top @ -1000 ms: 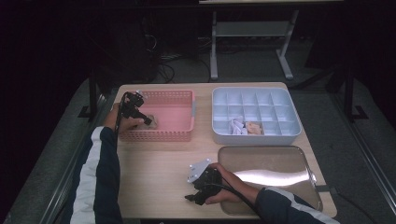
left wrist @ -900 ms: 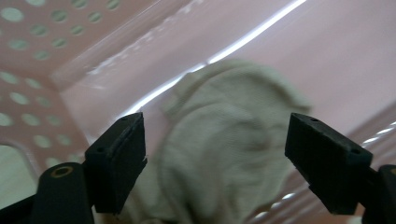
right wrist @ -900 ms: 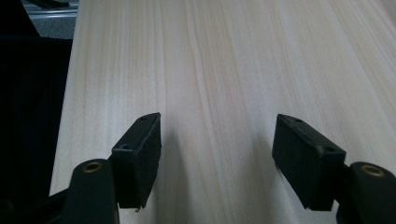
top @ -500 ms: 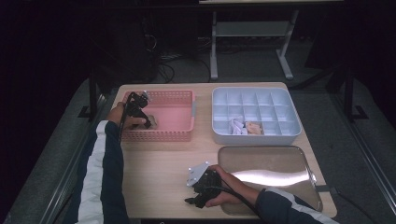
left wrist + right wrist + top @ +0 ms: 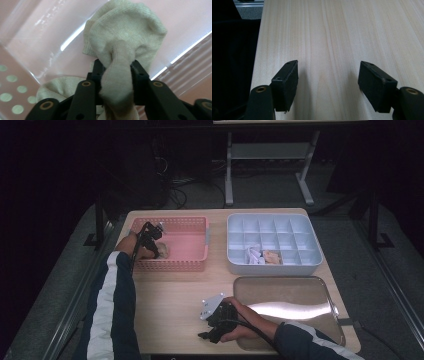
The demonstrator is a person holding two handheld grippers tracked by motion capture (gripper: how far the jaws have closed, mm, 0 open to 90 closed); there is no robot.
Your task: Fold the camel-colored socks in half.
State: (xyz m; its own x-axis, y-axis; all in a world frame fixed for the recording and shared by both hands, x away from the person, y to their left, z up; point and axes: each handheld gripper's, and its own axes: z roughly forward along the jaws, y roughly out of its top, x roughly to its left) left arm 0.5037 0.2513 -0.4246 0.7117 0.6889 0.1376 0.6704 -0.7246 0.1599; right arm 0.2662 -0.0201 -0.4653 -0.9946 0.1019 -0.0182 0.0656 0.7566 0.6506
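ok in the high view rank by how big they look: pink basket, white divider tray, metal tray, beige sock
1. metal tray, nearer the camera, so unsure
2. white divider tray
3. pink basket
4. beige sock

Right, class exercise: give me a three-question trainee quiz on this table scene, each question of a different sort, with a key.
1. True or false: the left gripper is pinching a beige sock.
2. Which container holds that sock? A) pink basket B) white divided tray C) metal tray
3. Fill in: the right gripper stands open above the bare wooden ____.

Key
1. True; its jaws have just been closing, with sock fabric bunched between them.
2. A
3. table
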